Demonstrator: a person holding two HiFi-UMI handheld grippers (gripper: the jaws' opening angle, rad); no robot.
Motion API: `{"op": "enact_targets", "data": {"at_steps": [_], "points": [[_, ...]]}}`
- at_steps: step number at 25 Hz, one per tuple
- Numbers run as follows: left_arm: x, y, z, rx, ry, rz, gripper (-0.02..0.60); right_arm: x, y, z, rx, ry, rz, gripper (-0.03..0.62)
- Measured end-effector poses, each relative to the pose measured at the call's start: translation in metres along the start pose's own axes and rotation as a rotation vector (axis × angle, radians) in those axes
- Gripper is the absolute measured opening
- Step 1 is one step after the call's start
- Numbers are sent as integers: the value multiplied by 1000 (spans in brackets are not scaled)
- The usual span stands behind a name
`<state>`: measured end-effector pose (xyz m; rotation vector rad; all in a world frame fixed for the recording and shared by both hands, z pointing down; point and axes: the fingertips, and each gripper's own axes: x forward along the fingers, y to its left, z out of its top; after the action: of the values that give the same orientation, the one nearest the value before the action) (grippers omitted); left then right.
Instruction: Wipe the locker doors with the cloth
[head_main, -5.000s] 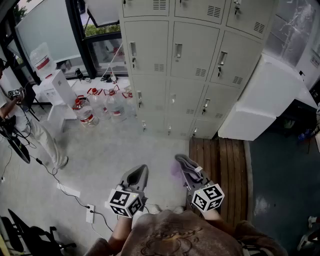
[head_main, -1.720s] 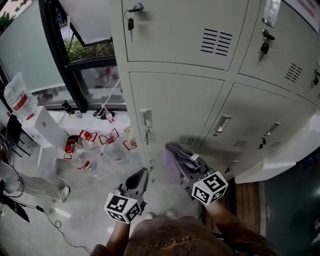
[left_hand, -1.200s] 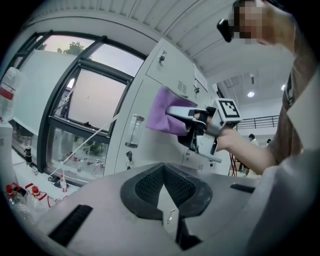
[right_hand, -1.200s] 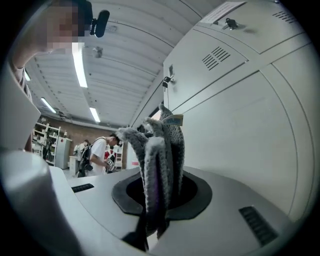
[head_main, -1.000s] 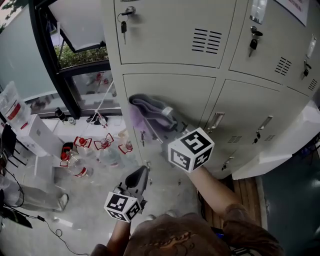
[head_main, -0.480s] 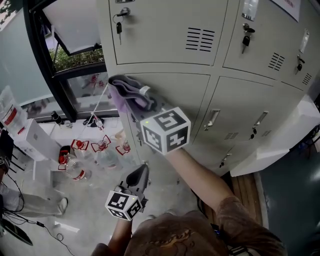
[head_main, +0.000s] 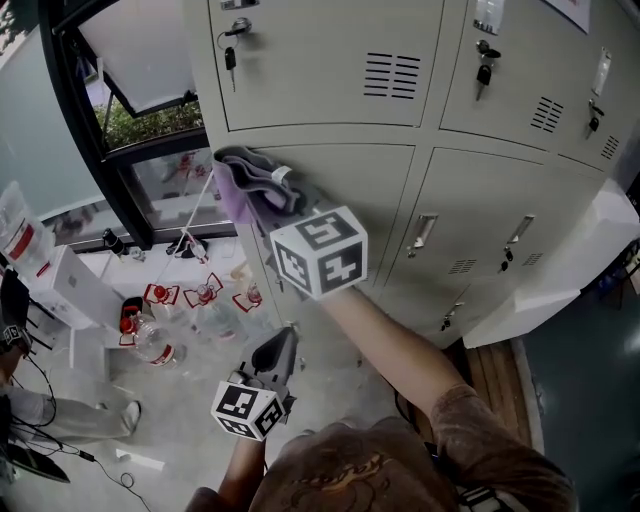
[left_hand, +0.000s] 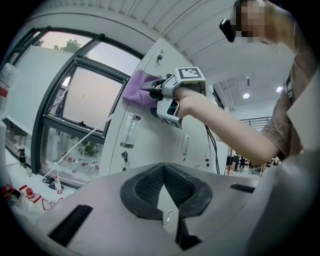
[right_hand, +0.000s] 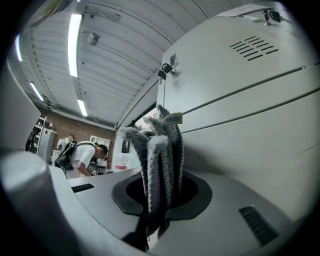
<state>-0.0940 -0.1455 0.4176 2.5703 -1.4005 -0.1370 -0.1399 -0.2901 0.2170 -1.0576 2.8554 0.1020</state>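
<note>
head view: the right tongs (head_main: 283, 205) are up at the lockers, clamped on the purple-grey cloth (head_main: 250, 180). the cloth looks pressed to the top left corner of the middle-row locker door (head_main: 350, 185), just under the seam with the upper door (head_main: 310, 70). the left tongs (head_main: 283, 345) hang low, well apart from the lockers and above the floor, where water bottles (head_main: 150, 340) stand by the window.

left gripper view: the pads meet at the tips with nothing between them, so this one is closed and idle. ahead, the cloth sits against the locker front at the end of the outstretched arm.

right gripper view: folds of cloth stand up out of the jaws, gripped tight, with the door face just beside them and a vent slot higher up.

my read: the wipe is only starting on this door. the corner is covered, while the rest of the panel and the neighbouring doors to the right look yet to be done. no view shows which doors are clean.
</note>
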Motion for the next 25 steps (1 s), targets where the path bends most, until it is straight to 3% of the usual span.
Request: {"op": "enact_targets", "data": {"at_steps": [8,25], "points": [[7,-9,-1,11,7,-35,3,-20,-20,-2,-13,13,-31,51],[35,-46,-8,9,21,-167,3,-97,-96,9,-22,5,-185,52]]}}
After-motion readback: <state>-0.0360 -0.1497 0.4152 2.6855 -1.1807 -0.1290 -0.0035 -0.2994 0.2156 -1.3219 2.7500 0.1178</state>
